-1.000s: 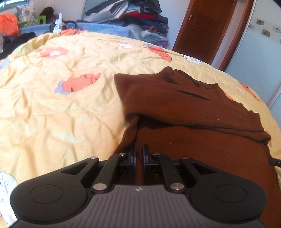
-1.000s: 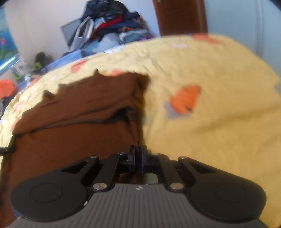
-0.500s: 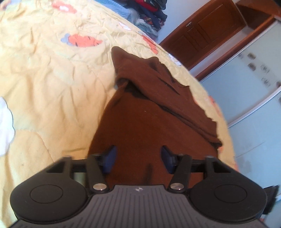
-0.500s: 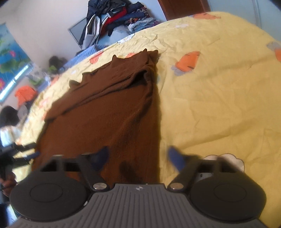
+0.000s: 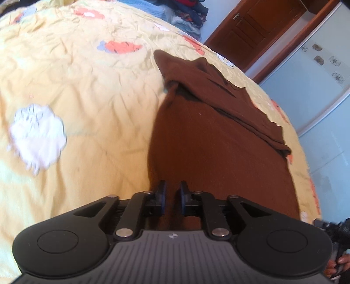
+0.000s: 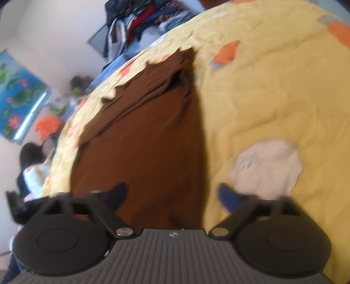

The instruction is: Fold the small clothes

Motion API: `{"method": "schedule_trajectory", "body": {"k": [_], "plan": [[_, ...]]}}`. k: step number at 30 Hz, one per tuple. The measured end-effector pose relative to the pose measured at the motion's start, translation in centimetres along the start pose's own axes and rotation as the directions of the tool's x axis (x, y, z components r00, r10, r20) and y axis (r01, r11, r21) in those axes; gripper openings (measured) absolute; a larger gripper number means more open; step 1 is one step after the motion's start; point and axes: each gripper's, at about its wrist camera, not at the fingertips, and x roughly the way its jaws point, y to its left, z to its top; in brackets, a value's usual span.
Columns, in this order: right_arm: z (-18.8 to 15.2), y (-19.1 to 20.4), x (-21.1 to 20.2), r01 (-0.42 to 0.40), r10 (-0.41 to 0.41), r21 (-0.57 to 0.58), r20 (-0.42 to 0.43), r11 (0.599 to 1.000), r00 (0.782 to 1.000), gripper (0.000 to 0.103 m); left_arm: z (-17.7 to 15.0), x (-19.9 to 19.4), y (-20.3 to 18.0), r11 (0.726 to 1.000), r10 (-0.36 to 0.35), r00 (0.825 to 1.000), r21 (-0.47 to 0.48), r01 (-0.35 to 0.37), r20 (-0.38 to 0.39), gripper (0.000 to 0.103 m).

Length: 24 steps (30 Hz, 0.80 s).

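1. Brown garment [image 5: 210, 139] lies spread on the bed, over a yellow quilt [image 5: 83, 91] printed with orange carrots and white rabbits; its far end is folded back over itself in a rumpled band.
2. Left tool [image 5: 172, 196] sits at the garment's near left edge, its blue-padded fingers [image 5: 162, 194] drawn close with a narrow gap, brown cloth showing in that gap; whether they pinch it cannot be told.
3. Right tool [image 6: 172, 196] hangs over the near right edge of the garment [image 6: 140, 139], fingers spread wide and holding nothing: one finger lies over the brown cloth, the other over the quilt [image 6: 273, 91].
4. Heaped clothes [image 6: 140, 15] sit beyond the bed's far side, and a wooden door [image 5: 258, 28] stands behind.
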Motion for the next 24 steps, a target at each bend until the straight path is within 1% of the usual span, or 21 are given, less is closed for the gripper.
{"method": "schedule_trajectory", "body": {"k": [1,2,3,5,7,10,11,13,15,17,19,22,24], "plan": [[-0.5,0.1,0.0,-0.008,0.008,0.005,-0.026,1.0,1.0,0.095,-0.3,-0.3,0.1,1.0,-0.026,1.0,-0.01,0.026,0.001,0.03],[-0.9,0.2,-0.2,-0.025,0.025,0.011,-0.032,1.0,0.999,0.095,-0.7,-0.5,0.2,0.998,-0.056,0.998,-0.022,0.056,0.003,0.047],[-1.2,0.1,-0.4,-0.049,0.05,0.029,-0.047,0.998,0.998,0.094,-1.0,-0.8,0.2,0.995,-0.094,0.996,-0.037,0.094,0.004,0.07],[-1.8,-0.4,-0.6,-0.113,0.121,0.104,-0.074,0.988,0.99,0.095,-1.7,-1.0,-0.3,0.985,-0.162,0.987,-0.057,0.161,-0.011,0.095],[-2.3,-1.0,-0.8,-0.162,0.179,0.167,-0.087,0.973,0.98,0.095,-2.5,-1.1,-0.6,0.982,-0.181,0.983,-0.062,0.179,-0.027,0.096],[-3.2,-1.7,-0.8,-0.224,0.251,0.246,-0.084,0.943,0.964,0.094,-2.8,-1.5,-0.4,0.978,-0.2,0.98,-0.071,0.197,-0.027,0.096],[-3.2,-1.8,-0.9,-0.228,0.256,0.257,-0.081,0.939,0.963,0.094,-2.6,-1.7,0.0,0.975,-0.204,0.979,-0.091,0.2,-0.027,0.096],[-3.4,-1.9,-1.2,-0.232,0.261,0.267,-0.079,0.935,0.962,0.094,-2.1,-2.0,1.2,0.962,-0.228,0.973,-0.161,0.222,-0.022,0.096],[-3.5,-2.1,-1.2,-0.246,0.276,0.276,-0.075,0.929,0.958,0.094,-1.9,-1.7,2.3,0.941,-0.272,0.962,-0.218,0.258,-0.033,0.096],[-3.5,-2.1,-0.9,-0.261,0.293,0.286,-0.076,0.922,0.953,0.094,-2.0,-1.2,2.6,0.93,-0.307,0.95,-0.231,0.286,-0.057,0.096],[-3.5,-1.6,-0.7,-0.26,0.293,0.269,-0.092,0.928,0.952,0.095,-2.1,-1.1,2.5,0.924,-0.326,0.943,-0.23,0.304,-0.063,0.096],[-3.4,-1.3,-0.5,-0.262,0.295,0.244,-0.108,0.934,0.949,0.095,-1.8,-1.5,2.1,0.943,-0.287,0.955,-0.195,0.269,-0.069,0.096],[-3.3,-1.5,-0.4,-0.266,0.299,0.25,-0.107,0.931,0.948,0.093,-1.2,-1.9,2.2,0.964,-0.228,0.968,-0.164,0.21,-0.103,0.095]]}}
